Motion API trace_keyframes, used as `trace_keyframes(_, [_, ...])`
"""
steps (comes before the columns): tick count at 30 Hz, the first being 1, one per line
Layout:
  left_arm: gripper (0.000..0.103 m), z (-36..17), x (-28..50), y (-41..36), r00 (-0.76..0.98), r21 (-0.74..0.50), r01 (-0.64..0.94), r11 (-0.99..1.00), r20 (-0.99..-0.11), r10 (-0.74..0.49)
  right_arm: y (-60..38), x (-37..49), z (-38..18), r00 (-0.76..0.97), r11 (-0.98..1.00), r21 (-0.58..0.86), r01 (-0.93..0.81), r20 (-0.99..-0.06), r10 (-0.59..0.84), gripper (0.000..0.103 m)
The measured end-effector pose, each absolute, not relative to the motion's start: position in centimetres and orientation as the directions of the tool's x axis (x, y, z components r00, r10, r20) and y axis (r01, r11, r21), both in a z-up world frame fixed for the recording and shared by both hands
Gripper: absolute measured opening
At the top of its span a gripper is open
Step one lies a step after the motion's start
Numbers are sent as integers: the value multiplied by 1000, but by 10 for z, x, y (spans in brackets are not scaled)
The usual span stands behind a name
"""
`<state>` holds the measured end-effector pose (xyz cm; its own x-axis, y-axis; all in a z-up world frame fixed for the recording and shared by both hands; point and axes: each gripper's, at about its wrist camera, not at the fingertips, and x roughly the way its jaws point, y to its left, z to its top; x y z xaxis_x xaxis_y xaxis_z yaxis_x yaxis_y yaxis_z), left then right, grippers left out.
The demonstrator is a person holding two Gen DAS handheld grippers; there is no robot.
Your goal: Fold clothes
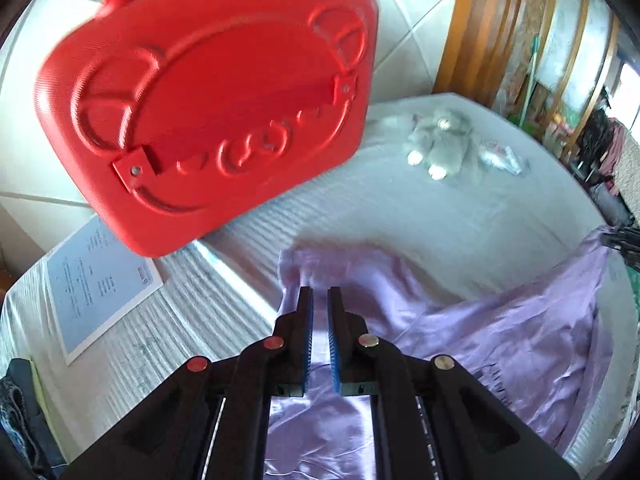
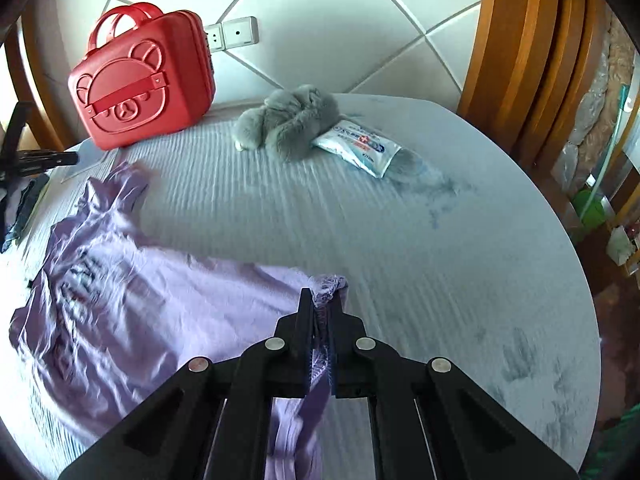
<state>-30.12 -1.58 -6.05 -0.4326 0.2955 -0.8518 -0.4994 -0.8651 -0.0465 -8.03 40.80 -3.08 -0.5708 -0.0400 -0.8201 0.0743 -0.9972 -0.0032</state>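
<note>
A lilac satin garment (image 2: 160,300) with dark lettering lies crumpled on the striped white bedsheet (image 2: 400,240). My right gripper (image 2: 322,296) is shut on its frilled edge, with bunched cloth showing between the fingers. In the left wrist view the same garment (image 1: 500,336) stretches from lower centre to the right edge. My left gripper (image 1: 319,294), with blue pads, is closed to a narrow slit on a strip of the lilac cloth that runs up through its jaws. The cloth hangs slack between the two grippers.
A red hard case (image 1: 208,108) with a bear face stands against the padded headboard, close above the left gripper. A printed sheet (image 1: 100,284) lies beside it. A grey plush toy (image 2: 296,124) and a wipes pack (image 2: 356,146) lie further back. Wooden bed frame (image 2: 520,40) at right.
</note>
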Motion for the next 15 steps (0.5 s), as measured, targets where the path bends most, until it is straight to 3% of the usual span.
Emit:
trace_keyframes(1, [27, -66, -306, -15, -419, -59, -497, -866, -858, 298, 409, -77, -33, -559, -997, -11, 70, -829, -30, 5])
trace_keyframes(2, [50, -71, -310, -13, -409, -64, -497, -865, -862, 299, 411, -75, -36, -550, -998, -19, 58, -835, -16, 5])
trace_keyframes(4, [69, -82, -316, -7, -404, -56, -503, -862, -867, 292, 420, -71, -40, -532, -1000, 7, 16, -847, -15, 5])
trace_keyframes(15, [68, -136, -346, 13, -295, -69, -544, -836, -917, 268, 439, -59, -61, -480, -997, 40, -64, -877, -4, 5])
